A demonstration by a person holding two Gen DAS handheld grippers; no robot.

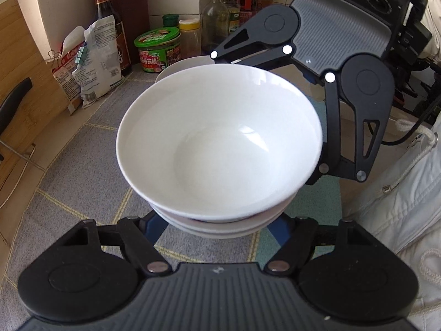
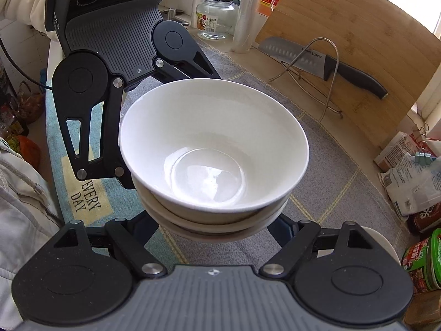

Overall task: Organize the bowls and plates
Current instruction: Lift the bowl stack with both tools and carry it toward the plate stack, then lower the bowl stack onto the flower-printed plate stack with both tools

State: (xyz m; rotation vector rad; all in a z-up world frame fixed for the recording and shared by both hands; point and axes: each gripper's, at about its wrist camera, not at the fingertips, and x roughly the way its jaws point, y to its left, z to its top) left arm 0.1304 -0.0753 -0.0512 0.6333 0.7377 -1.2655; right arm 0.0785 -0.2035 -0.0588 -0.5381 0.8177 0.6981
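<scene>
A stack of white bowls (image 1: 220, 143) fills the middle of both views, also in the right wrist view (image 2: 215, 149). My left gripper (image 1: 217, 229) has its fingers spread around the stack's base from one side. My right gripper (image 2: 217, 229) has its fingers spread around it from the opposite side. Each gripper shows in the other's view, the right one (image 1: 317, 63) behind the stack and the left one (image 2: 115, 63) likewise. The fingertips are hidden under the bowls, so contact cannot be seen. A white plate's edge (image 1: 187, 64) shows behind the stack.
A grey patterned mat (image 1: 82, 165) covers the counter. Bottles, jars and a green tin (image 1: 157, 49) stand at the back with paper bags (image 1: 93, 63). A wooden cutting board (image 2: 358, 41), a knife (image 2: 325, 60) and a wire rack (image 2: 325, 77) stand nearby. A glass jar (image 2: 215, 16) is behind.
</scene>
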